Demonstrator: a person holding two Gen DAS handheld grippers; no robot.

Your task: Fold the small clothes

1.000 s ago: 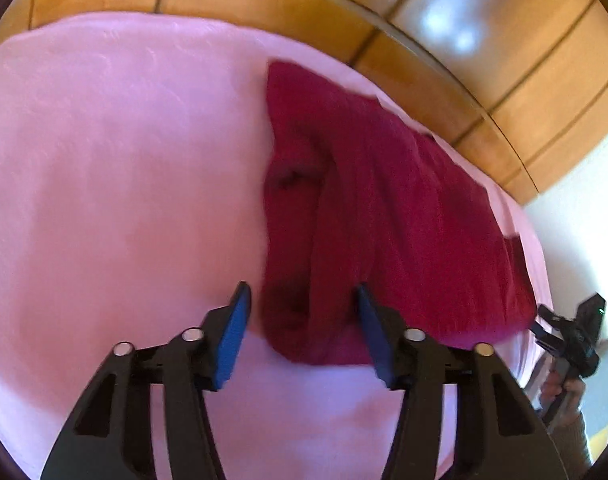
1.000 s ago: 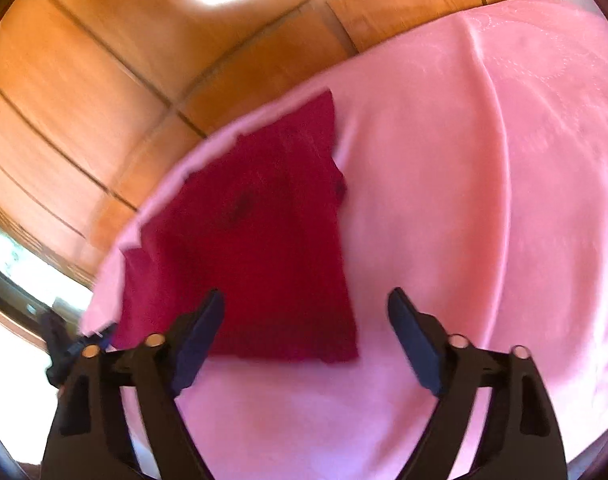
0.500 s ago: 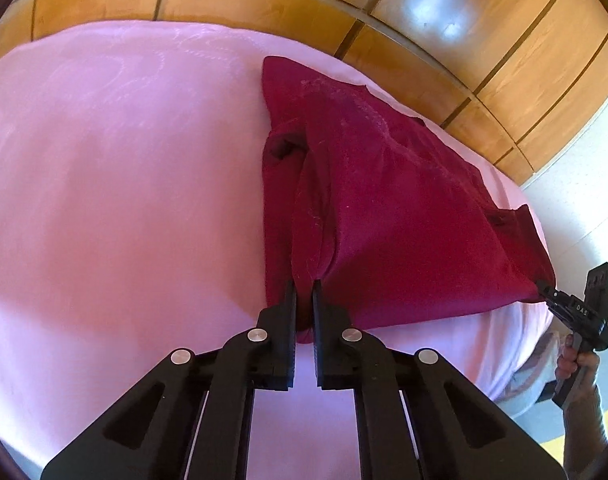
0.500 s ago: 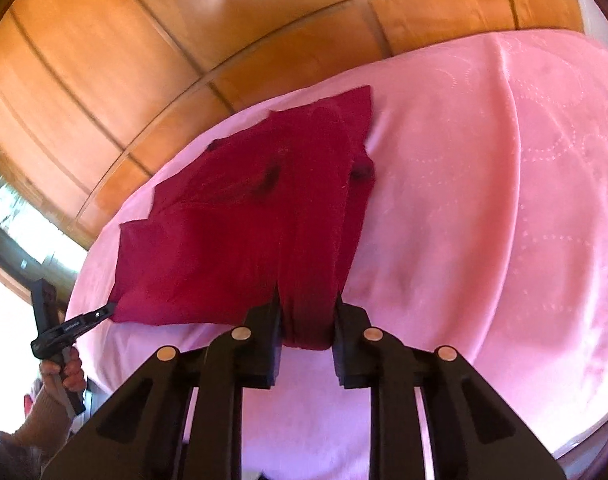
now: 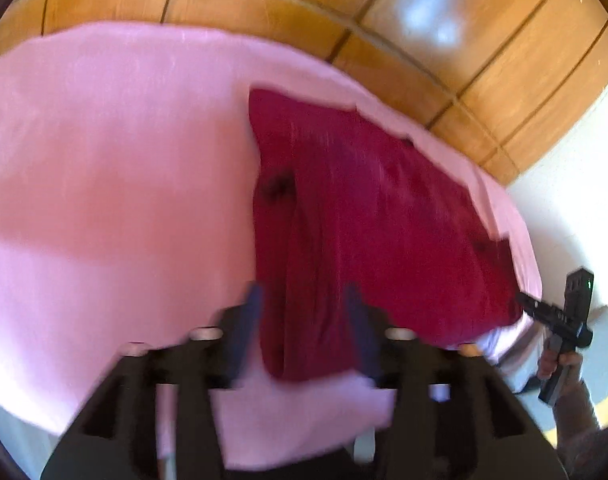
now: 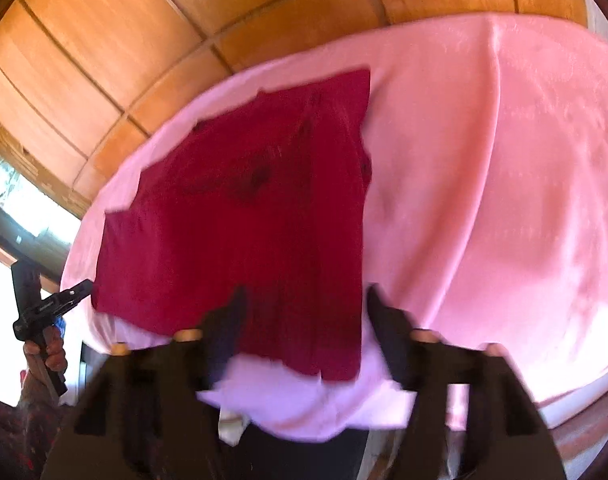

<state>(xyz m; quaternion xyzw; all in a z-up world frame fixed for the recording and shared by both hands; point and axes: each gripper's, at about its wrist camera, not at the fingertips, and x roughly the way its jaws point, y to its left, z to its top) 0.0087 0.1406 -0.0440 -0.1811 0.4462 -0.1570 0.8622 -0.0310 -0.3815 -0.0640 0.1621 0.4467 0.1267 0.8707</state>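
A dark red garment (image 5: 368,216) lies spread on the pink cloth (image 5: 116,184) over the table, its near edge hanging at the table's front edge. It also shows in the right wrist view (image 6: 264,216). My left gripper (image 5: 304,320) is open, its fingers either side of the garment's near left corner. My right gripper (image 6: 304,320) is open, its fingers either side of the near right corner. Both views are blurred. Each gripper shows small in the other's view: the right one (image 5: 560,320), the left one (image 6: 44,308).
Wooden wall panels (image 5: 384,12) stand close behind the table. The pink cloth (image 6: 504,184) stretches wide to the right of the garment in the right wrist view and drapes over the table's front edge. A white wall (image 5: 576,184) is at the right.
Half a second ago both grippers were shut on the garment's near edge. Now both jaws stand open and the grippers have drawn back a little; the garment has shifted toward the table's front edge.
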